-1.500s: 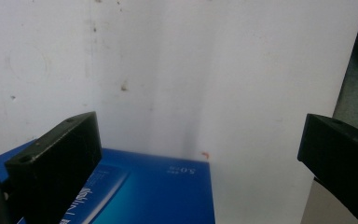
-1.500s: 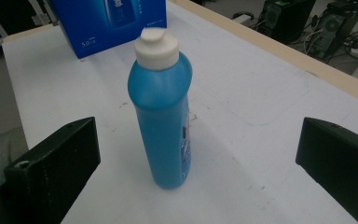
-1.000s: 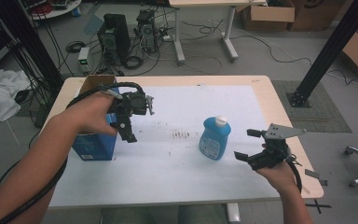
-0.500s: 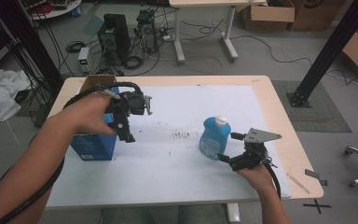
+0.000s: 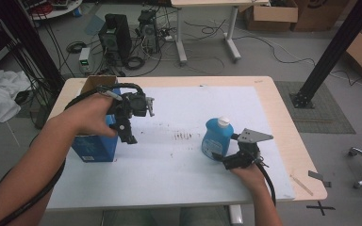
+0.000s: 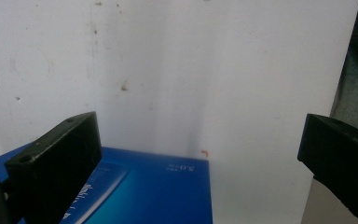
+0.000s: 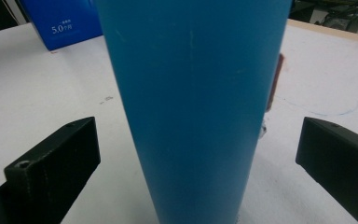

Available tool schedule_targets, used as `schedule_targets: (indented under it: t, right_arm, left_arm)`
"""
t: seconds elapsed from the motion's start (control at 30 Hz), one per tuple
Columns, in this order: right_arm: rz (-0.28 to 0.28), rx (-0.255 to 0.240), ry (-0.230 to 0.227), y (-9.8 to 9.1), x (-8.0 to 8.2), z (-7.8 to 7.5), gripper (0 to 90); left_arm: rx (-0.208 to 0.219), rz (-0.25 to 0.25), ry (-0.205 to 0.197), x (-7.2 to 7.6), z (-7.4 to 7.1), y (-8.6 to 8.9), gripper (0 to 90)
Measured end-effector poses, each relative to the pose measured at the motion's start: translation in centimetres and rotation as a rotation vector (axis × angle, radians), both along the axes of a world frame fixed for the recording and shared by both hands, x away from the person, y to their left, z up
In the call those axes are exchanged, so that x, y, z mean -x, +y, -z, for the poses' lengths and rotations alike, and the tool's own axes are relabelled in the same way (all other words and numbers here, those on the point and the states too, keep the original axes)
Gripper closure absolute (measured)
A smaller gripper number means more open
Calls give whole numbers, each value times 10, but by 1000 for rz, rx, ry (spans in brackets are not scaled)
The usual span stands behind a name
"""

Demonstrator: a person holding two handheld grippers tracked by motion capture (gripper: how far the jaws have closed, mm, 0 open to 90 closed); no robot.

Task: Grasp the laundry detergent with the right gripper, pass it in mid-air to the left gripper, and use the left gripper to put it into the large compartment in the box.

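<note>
Smooth, glossy blue plastic bottle (image 7: 193, 102) — matt white sheet (image 5: 193, 155) — glossy cardboard box (image 6: 135, 191).

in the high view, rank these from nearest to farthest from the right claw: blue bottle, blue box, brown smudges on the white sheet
1. The blue bottle, right in front of the right claw, between its open jaws.
2. The brown smudges, mid-sheet, to the bottle's left.
3. The blue box, at the table's left side, under the left claw.

Desk (image 5: 283, 117) has a white sheet (image 5: 188, 160) with brown stains (image 5: 184, 136). Behind it: PC towers (image 5: 115, 35) with cables, cardboard boxes (image 5: 268, 14), white cloth (image 5: 0, 96) on floor.
</note>
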State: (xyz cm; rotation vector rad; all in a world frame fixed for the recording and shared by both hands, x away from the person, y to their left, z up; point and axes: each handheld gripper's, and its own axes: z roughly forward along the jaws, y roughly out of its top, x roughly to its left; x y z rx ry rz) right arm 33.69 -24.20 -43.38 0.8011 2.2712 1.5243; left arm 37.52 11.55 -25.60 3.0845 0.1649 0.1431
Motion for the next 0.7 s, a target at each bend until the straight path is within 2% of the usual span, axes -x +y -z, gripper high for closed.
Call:
schedule_targets:
  t: [0.13,0.37,0.57,0.7]
  right_arm:
    - [13,-21,-1,2,-3,4,0]
    - [21,-20,-1,5,-6,6,3]
    - [22,-31,-19,10,-7,7,28]
    - [9,-32,-31,12,-8,8,78]
  left_arm:
    - [-1,-1,-1,0,0,0,1]
    - [4,2,-1,1,1,1,1]
    - [4,7,-2,3,2,1,1]
    - [3,10,-1,3,2,0,1]
